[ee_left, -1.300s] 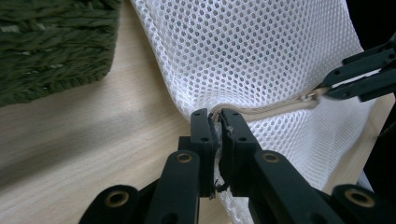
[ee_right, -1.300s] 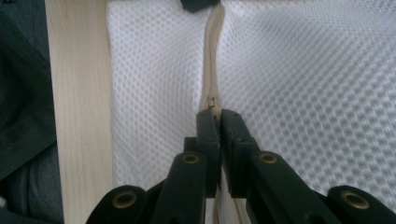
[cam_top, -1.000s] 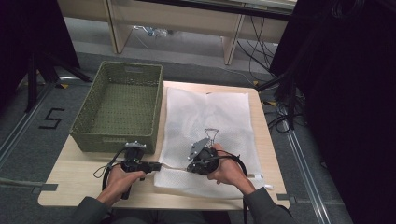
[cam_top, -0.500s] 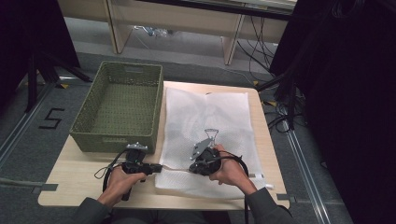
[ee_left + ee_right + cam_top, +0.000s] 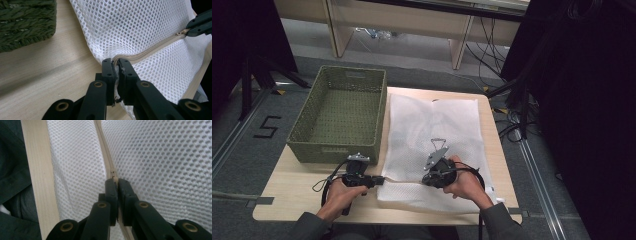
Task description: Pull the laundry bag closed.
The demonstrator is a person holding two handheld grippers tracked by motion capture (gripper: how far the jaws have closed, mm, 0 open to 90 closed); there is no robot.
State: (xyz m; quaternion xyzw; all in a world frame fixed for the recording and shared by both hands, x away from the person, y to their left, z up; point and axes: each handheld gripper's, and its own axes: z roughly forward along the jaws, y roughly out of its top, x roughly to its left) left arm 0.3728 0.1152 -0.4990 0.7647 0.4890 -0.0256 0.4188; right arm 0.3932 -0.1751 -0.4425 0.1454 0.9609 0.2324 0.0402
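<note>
The surface carries a green basket at about 10 o'clock and a white mesh bag lying flat from the centre toward 5 o'clock, its near edge close to the person. Along that near edge runs a beige zipper. The left gripper sits at about 7 o'clock, beside the basket's near wall, its jaws pinched tight on the bag's corner where the zipper ends, with mesh bunched between them. The right gripper is at about 5 o'clock, closed on the zipper's pull, and in the left gripper view it shows at 2 o'clock, well apart along the zipper line. The stretch of zipper between the two grippers looks closed, teeth joined, and the tape ahead of the right gripper also reads as a single joined line, though whether that part is shut I cannot tell for sure. I judge the work as early to midway: both holds are set and the bag is tensioned, while most of the slide along the zipper seems left to do. The basket is empty.
</note>
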